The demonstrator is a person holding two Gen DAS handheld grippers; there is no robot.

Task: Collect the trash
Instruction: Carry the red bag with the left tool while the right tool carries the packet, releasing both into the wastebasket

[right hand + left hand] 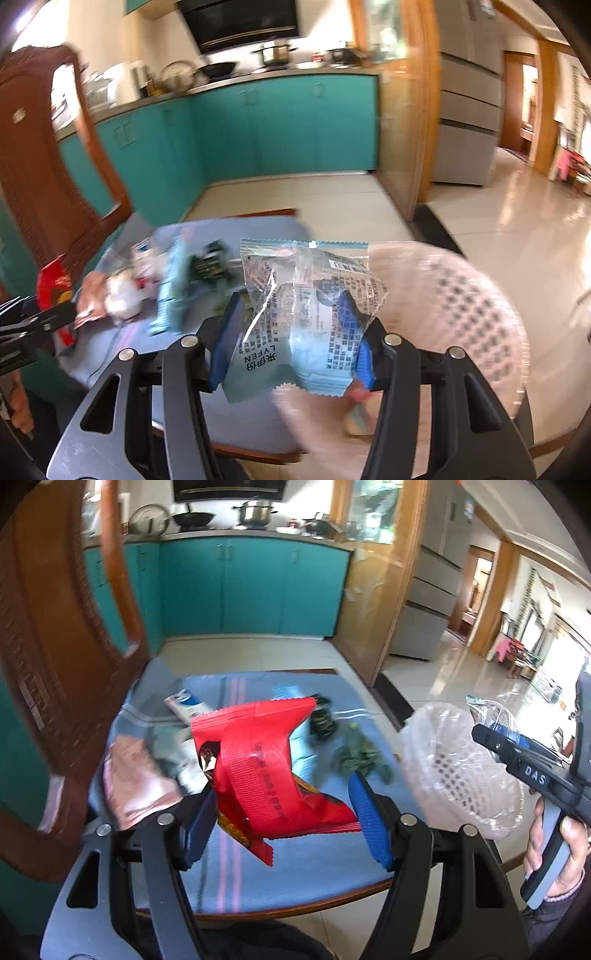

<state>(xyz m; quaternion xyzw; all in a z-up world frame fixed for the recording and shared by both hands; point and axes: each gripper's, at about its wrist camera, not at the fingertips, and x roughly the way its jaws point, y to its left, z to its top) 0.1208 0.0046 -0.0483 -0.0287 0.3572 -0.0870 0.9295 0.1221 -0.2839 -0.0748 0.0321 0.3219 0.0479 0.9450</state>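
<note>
My left gripper [282, 814] is shut on a crumpled red snack wrapper [262, 760] and holds it above the blue cloth [303, 871]. My right gripper [291, 332] is shut on a clear and blue snack wrapper [306, 295], held beside the rim of the pink perforated basket [461, 317]. In the left wrist view the right gripper [517, 749] shows over the basket [454, 768] at the table's right edge. Other trash lies on the cloth: a pink wrapper [133, 779], a white and blue packet [184, 701], a dark wrapper [323, 720] and green leaves [360, 755].
A carved wooden chair [55, 646] stands close on the left of the table. Teal kitchen cabinets [251, 587] run behind. A wooden partition [373, 590] and a tiled floor [461, 675] lie to the right. Something small lies in the basket [360, 417].
</note>
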